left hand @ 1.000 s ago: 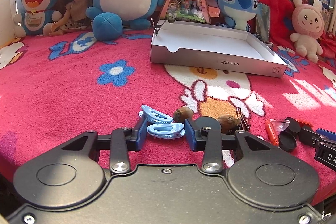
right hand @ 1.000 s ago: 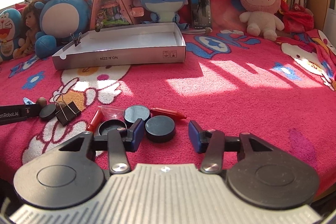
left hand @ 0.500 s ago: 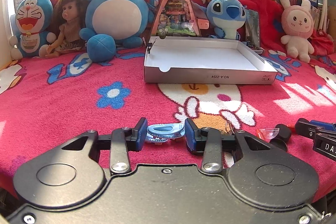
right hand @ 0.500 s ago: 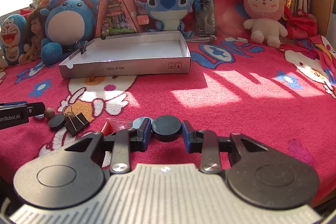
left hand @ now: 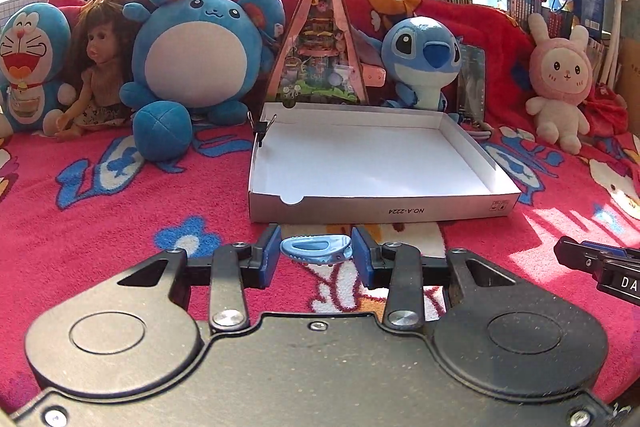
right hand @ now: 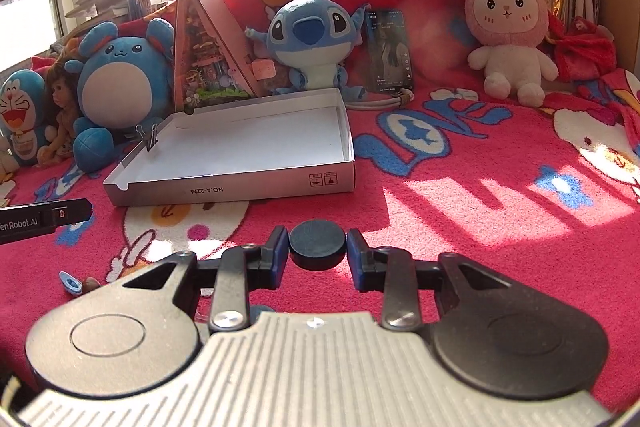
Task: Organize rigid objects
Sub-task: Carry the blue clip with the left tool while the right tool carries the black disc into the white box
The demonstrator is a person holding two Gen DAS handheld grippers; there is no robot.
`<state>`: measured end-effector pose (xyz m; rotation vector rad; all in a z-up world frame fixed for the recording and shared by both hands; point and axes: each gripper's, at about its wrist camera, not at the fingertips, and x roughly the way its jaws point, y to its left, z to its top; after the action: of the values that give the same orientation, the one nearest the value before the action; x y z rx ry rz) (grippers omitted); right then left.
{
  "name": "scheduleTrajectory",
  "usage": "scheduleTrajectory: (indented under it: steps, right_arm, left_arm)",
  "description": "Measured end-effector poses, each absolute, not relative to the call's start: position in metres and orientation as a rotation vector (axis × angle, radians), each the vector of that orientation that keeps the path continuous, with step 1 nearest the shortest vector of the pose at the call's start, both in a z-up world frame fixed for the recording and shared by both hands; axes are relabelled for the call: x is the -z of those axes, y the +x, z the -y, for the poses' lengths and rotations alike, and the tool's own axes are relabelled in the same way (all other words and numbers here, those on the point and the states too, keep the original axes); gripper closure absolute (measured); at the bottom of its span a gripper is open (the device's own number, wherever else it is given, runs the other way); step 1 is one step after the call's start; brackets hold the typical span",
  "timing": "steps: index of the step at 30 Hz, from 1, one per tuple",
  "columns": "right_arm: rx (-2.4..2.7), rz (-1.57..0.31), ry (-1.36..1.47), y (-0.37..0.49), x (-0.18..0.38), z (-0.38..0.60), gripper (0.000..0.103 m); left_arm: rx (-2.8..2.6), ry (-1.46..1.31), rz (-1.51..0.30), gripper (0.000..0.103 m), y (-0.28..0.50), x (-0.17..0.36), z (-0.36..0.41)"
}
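My left gripper (left hand: pixel 315 253) is shut on a light blue hair clip (left hand: pixel 314 248) and holds it above the red blanket, just in front of the white shallow box (left hand: pixel 380 213). My right gripper (right hand: pixel 317 251) is shut on a black round disc (right hand: pixel 317 244), lifted above the blanket, in front of the same box (right hand: pixel 240 189) and to its right. The box holds nothing; a black binder clip (left hand: pixel 262 127) grips its far left corner. A second blue clip (right hand: pixel 71 283) and a brown nut (right hand: pixel 90 282) lie on the blanket at lower left in the right wrist view.
Plush toys and a doll (left hand: pixel 96 75) line the back, with a triangular model house (left hand: pixel 322 55) behind the box. A phone (right hand: pixel 390 51) leans beside the blue Stitch plush (right hand: pixel 310 43). The other gripper's tip shows at each view's edge (left hand: pixel 600 259) (right hand: pixel 44 217).
Both grippers closed on their objects, the left on the blue clip and the right on the black disc, then lifted them and moved forward toward the box.
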<state>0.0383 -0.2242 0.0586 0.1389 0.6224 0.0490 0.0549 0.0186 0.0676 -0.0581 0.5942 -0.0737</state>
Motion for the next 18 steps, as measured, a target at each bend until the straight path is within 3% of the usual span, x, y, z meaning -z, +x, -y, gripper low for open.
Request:
scheduleTrajectory:
  steps: [18]
  right_arm:
    - [-0.091, -0.663, 0.14, 0.108, -0.078, 0.232, 0.066]
  left_arm:
    - [0.096, -0.073, -0.645, 0.066, 0.134, -0.082, -0.004]
